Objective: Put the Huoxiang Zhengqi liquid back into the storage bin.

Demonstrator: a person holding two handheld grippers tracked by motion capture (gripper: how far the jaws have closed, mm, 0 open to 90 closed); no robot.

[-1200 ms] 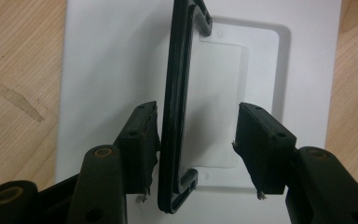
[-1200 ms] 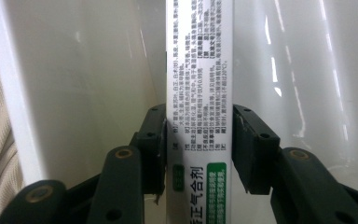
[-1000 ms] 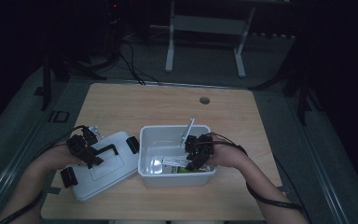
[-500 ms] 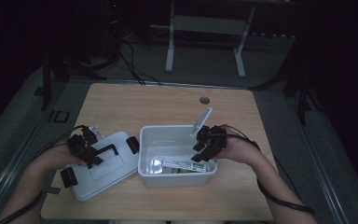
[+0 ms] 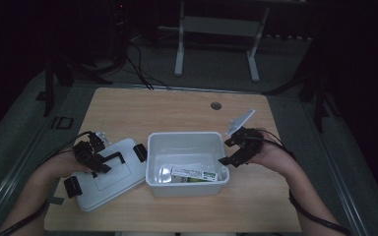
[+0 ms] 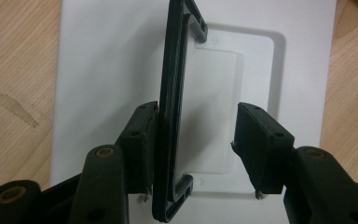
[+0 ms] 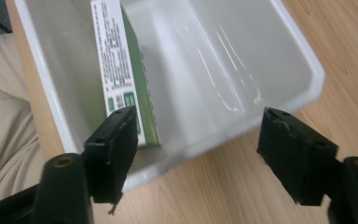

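Presently on the desk (image 5: 128, 105): one white bin (image 5: 187, 147), open, standing at the middle near the person's edge; one green-and-white carton (image 5: 194, 173) lying flat inside it, along the near wall. One white lid (image 5: 109, 174) lay just left of the bin, its black handle (image 6: 172, 107) raised on edge. Left gripper (image 5: 92, 156) sat over the lid, jaws about halfway apart, one pad against the handle and the other standing clear of it (no squeeze to be seen). Right gripper (image 5: 236, 150) hung at the bin's right wall, outside the rim; its jaws had just been opening and stood wide, nothing between them.
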